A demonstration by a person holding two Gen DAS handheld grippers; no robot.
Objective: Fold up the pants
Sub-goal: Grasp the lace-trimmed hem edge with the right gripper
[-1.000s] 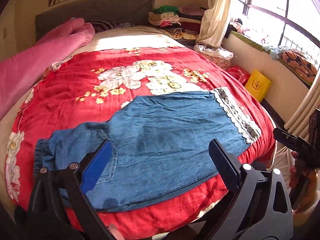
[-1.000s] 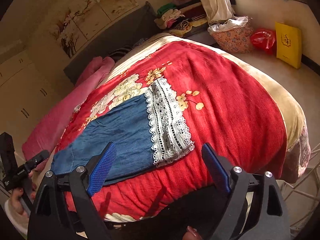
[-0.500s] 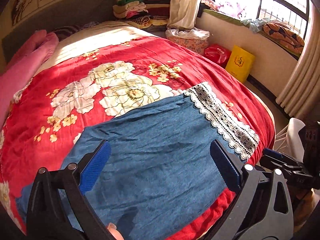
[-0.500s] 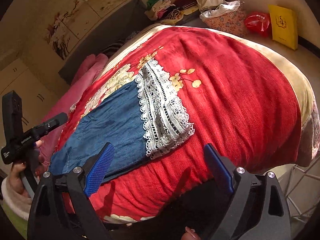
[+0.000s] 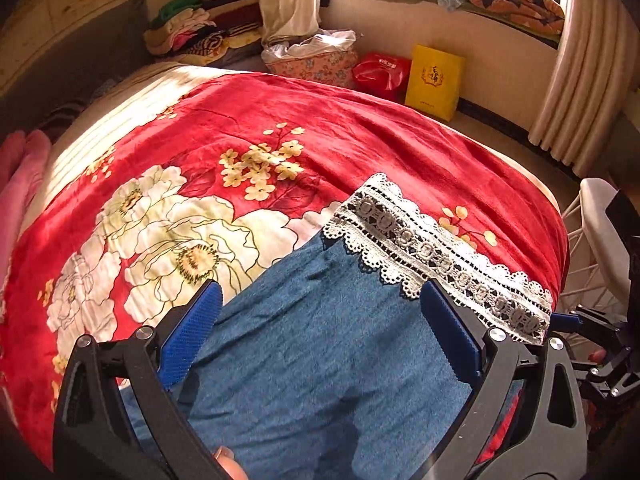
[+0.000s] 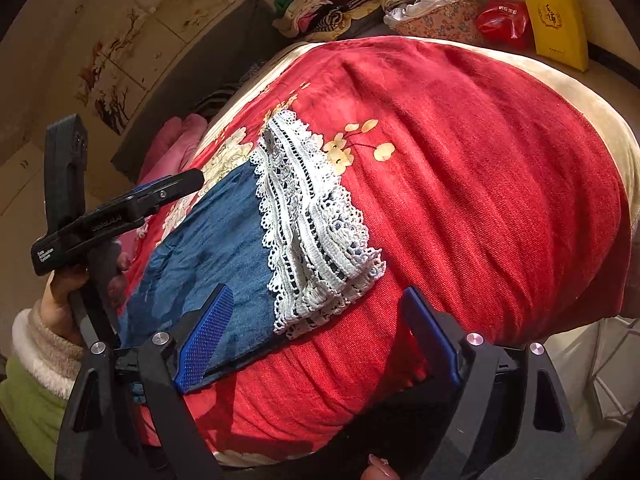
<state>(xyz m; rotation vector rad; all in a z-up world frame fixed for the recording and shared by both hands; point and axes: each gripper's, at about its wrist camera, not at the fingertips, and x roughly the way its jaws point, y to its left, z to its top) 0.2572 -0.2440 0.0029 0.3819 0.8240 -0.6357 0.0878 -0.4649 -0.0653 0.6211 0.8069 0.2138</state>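
Observation:
Blue denim pants (image 5: 320,344) with a white lace hem (image 5: 432,248) lie flat on a red floral blanket (image 5: 360,136) on a bed. My left gripper (image 5: 320,332) is open and empty, just above the leg, short of the lace hem. My right gripper (image 6: 320,332) is open and empty at the bed's near edge, just below the lace hem (image 6: 316,224) and the pants (image 6: 216,240). The left gripper also shows from the side in the right wrist view (image 6: 188,180), over the pants' far edge. The waist end is out of sight.
Pink bedding (image 5: 20,184) lies along the bed's left side. Folded clothes (image 5: 192,32) are stacked behind the bed. A yellow bag (image 5: 434,80), a red bag (image 5: 380,74) and a floral basket (image 5: 316,64) stand on the floor by the window wall. A white wire stand (image 5: 596,240) is at right.
My left gripper has moved along the pants from the waist end toward the lace hem and come closer to the cloth. My right gripper has edged closer to the hem. Both stay open.

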